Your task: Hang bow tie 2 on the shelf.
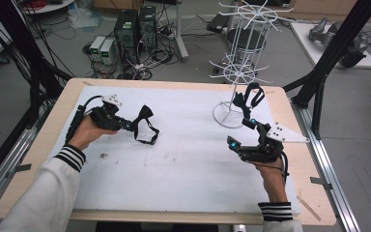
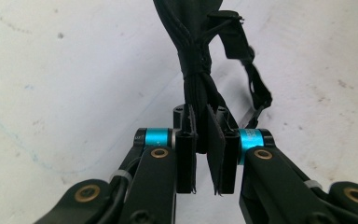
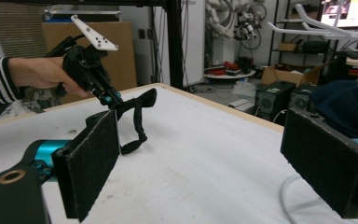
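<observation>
Here: left gripper (image 1: 134,126) jaws clamped on black bow tie (image 1: 144,116), strap (image 1: 149,137) dangling over bench (image 1: 174,164); right gripper (image 1: 241,133) jaws wide apart, holding nothing.

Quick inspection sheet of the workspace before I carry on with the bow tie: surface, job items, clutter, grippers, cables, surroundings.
Surface: white mat on a wooden table, with a few small dark smudges.
Job's things: black bow tie held off the mat, its strap hanging in a loop; a second black bow tie hangs on the white wire rack at the far right of the mat.
Clutter: nothing seen on the mat.
Grippers: left gripper shut on the black bow tie; right gripper open, nothing between its pads.
Cables: one trails from each gripper along the forearm.
Surroundings: computer towers and tangled wiring on the floor beyond the table; black frame posts at both sides.
</observation>
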The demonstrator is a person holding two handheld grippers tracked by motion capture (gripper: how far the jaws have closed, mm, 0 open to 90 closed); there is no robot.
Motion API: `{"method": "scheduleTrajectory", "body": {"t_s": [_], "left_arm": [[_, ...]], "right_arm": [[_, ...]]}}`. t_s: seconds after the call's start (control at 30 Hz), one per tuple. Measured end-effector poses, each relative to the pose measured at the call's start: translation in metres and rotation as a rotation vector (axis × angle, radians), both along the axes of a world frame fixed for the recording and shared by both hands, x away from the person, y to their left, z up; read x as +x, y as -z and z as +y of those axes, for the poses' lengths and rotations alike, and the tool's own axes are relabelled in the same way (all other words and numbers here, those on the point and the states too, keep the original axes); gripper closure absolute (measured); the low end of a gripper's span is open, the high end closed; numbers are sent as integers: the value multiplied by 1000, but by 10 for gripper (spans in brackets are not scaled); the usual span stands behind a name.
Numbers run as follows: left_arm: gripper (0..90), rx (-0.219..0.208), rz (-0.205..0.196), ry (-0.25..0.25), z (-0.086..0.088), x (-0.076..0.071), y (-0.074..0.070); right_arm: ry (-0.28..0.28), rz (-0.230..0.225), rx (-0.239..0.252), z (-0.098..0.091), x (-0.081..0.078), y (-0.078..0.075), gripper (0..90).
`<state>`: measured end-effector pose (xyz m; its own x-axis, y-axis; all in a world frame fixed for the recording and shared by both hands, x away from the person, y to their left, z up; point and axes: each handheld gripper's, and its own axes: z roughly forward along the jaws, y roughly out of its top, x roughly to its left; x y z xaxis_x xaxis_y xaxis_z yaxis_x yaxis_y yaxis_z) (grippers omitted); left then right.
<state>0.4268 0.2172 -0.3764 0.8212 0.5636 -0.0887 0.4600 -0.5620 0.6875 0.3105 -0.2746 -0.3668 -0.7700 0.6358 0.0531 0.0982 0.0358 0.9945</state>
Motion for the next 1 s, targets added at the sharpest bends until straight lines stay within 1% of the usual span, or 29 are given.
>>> {"method": "scheduleTrajectory", "body": {"t_s": [0.03,0.1,0.13,0.17,0.27,0.37,0.4,0.47,0.53,0.6,0.67,0.73,0.77,0.8,0.83,0.87,0.93,1.0], "left_arm": [[818,0,-8,10,-2,-1,-2],[818,-13,-20,26,-6,-5,-5],[817,-12,-27,41,-8,-6,-7],[817,-25,-31,45,-10,-8,-8],[817,-29,-48,79,-16,-12,-11],[817,-45,-65,110,-23,-17,-15],[817,-45,-70,123,-25,-18,-16],[817,-57,-81,139,-28,-21,-19],[817,-71,-88,158,-31,-23,-23],[817,-76,-97,182,-34,-25,-26],[817,-84,-101,200,-36,-28,-28],[817,-113,-102,212,-39,-30,-28],[817,-117,-105,221,-39,-31,-29],[818,-138,-107,226,-41,-32,-29],[817,-148,-109,231,-42,-34,-30],[818,-139,-120,246,-41,-33,-31],[817,-171,-121,245,-44,-35,-31],[818,-185,-127,261,-46,-37,-32]], "right_arm": [[-13,0,-3,2,1,-1,112],[-19,-2,-16,5,3,-4,112],[-31,3,-18,7,4,-5,111],[-39,3,-17,8,6,-5,112],[-62,14,-15,13,8,-8,112],[-85,18,-18,17,13,-9,111],[-88,30,-19,19,14,-9,111],[-109,32,-17,21,17,-11,111],[-115,38,-29,25,20,-13,111],[-133,30,-42,29,23,-16,111],[-144,38,-55,33,25,-20,112],[-159,35,-60,37,27,-23,112],[-173,38,-60,39,28,-25,112],[-179,46,-64,41,29,-26,113],[-185,44,-71,43,30,-27,114],[-189,48,-79,44,31,-29,115],[-199,50,-88,47,33,-31,116],[-211,57,-89,50,36,-33,117]]}}
